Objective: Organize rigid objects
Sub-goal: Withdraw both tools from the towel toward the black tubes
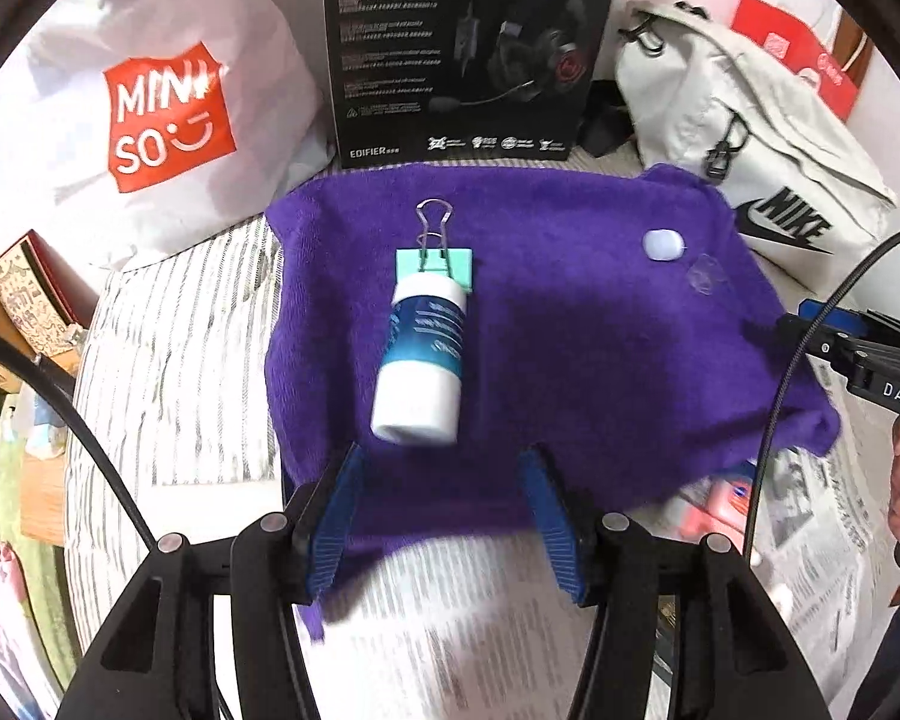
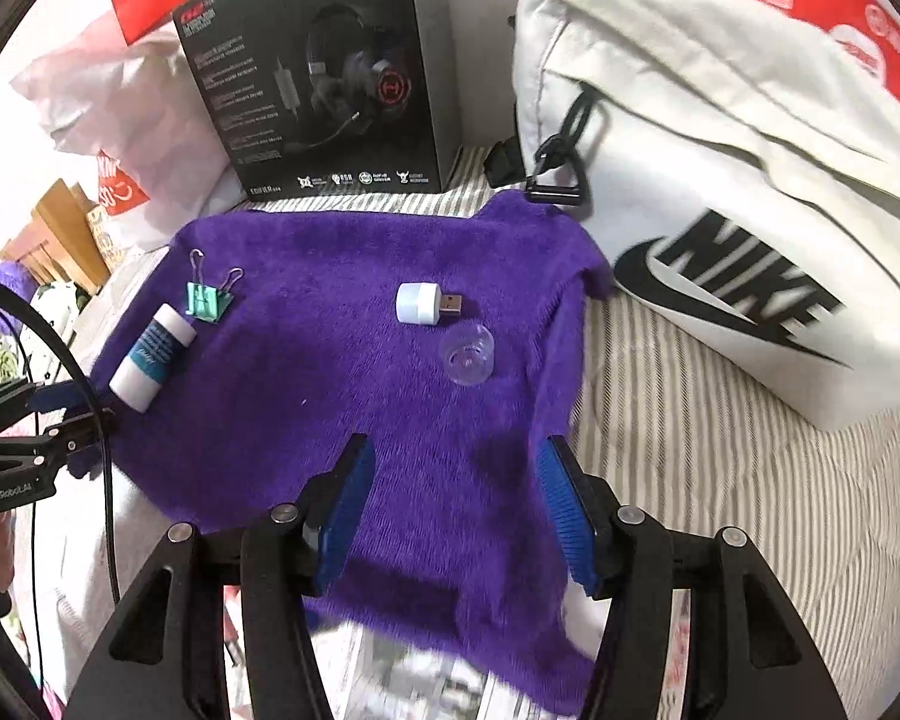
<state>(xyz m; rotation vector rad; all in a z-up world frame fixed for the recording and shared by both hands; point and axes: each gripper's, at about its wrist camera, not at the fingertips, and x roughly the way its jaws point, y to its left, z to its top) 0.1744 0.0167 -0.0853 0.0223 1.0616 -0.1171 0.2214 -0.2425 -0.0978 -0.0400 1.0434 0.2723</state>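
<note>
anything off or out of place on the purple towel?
Nothing spilled or broken. The white bottle lies on its side against the green binder clip. The purple towel is rumpled and skewed. Both grippers hang open and empty.

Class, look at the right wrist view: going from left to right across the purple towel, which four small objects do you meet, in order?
White and teal bottle → green binder clip → white USB plug → clear plastic cap.
</note>
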